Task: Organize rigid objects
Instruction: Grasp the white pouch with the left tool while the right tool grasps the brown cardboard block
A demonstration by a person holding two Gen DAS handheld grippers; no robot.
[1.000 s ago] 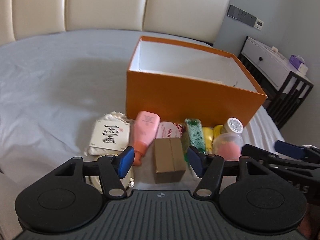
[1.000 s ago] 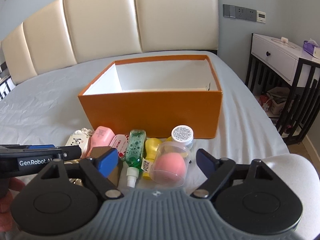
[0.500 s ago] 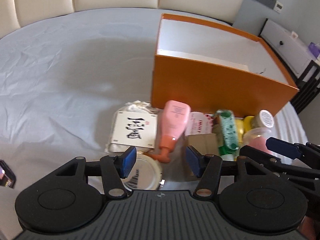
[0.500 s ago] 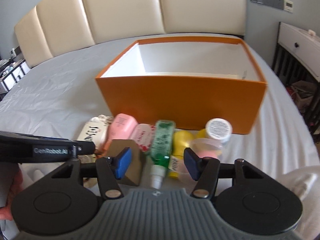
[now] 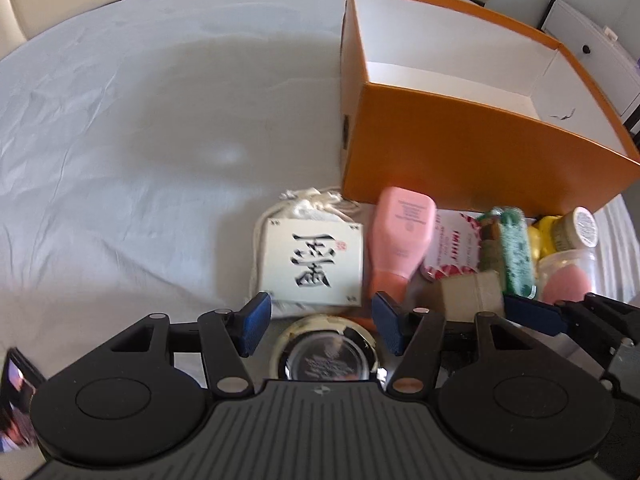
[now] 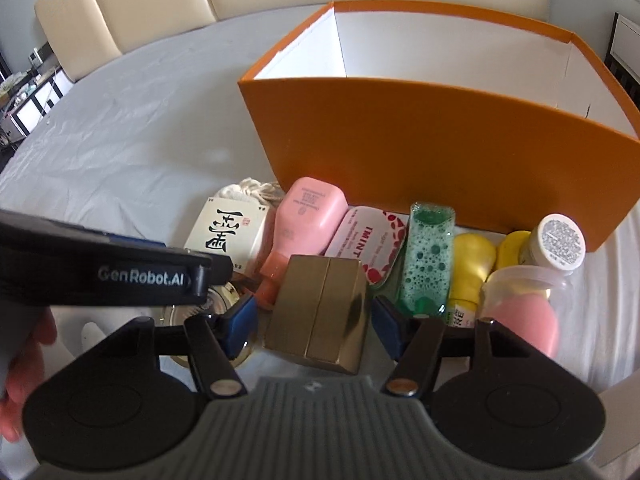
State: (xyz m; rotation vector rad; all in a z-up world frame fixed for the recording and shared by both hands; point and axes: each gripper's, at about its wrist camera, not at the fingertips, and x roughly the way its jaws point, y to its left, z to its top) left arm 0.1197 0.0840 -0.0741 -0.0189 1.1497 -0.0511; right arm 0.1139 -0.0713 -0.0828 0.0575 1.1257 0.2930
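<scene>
Left wrist view first: left gripper (image 5: 320, 326) hovers with its blue pads spread apart and grasping nothing, straddling a round lidded jar (image 5: 326, 354) that lies just beneath them on the grey bed sheet (image 5: 140, 140). Judging by this, the jar is its pick; a good grasp would centre the pads on the jar's widest span before closing. Beyond it lie a calligraphy card (image 5: 314, 266) and a pink bottle (image 5: 400, 242), cap pointing toward the camera, long axis running toward the orange box (image 5: 460, 152).

Right wrist view: right gripper (image 6: 316, 326) is also spread and empty, its pads flanking a gold box (image 6: 320, 312) without visibly touching it. The box's seam, and its long axis, run toward the orange box. Closing squarely across the short sides should hold it steady.
</scene>
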